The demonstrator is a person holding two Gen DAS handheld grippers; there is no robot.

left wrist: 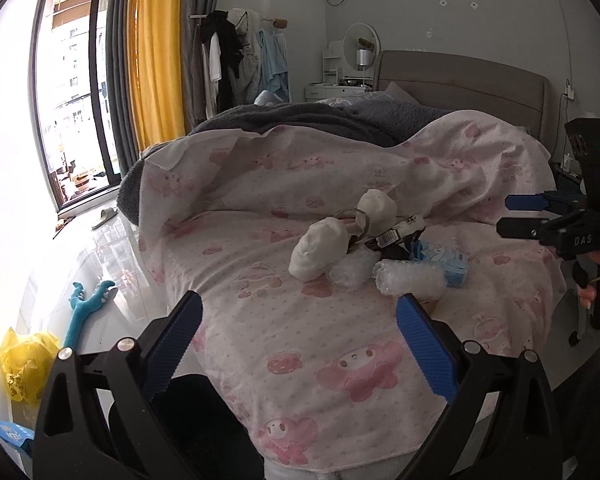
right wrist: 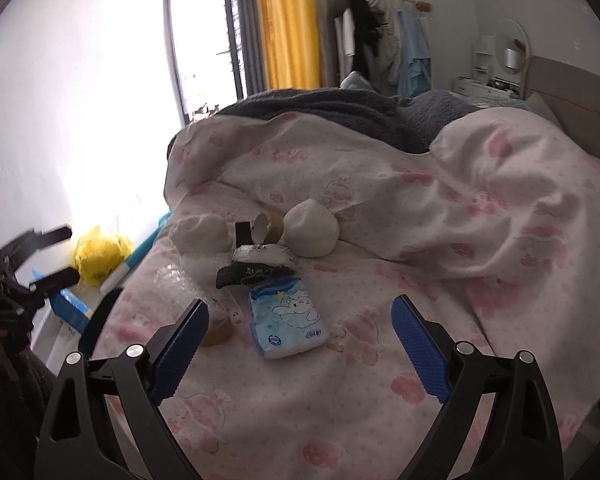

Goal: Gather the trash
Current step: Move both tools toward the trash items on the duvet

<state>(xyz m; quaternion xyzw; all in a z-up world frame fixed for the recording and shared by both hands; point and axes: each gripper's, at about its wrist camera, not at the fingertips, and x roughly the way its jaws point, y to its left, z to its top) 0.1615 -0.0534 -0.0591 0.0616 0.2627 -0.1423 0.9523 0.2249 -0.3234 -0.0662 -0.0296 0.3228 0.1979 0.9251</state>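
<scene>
Both hand-held grippers are hanging over the bed with jaws apart and nothing between them: the left hand-held gripper (left wrist: 300,344) near the bed's foot edge, the right hand-held gripper (right wrist: 300,344) just short of the blue tissue pack (right wrist: 286,322). The trash pile (left wrist: 364,248) is lying mid-bed on the pink quilt (left wrist: 300,380). Judging from here, the bubble wrap roll (left wrist: 410,276) and white wads (left wrist: 318,250) are risking rolling away or dragging neighbouring scraps if nipped off-centre on the soft quilt.

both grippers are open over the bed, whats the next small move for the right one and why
Probably ease the right gripper forward and down over the blue tissue pack, then close. Its jaws stand wide and empty, and the pack lies flat on the bedsheet, nearest to them and right between the two fingers, clear of the rest of the trash pile.
</scene>
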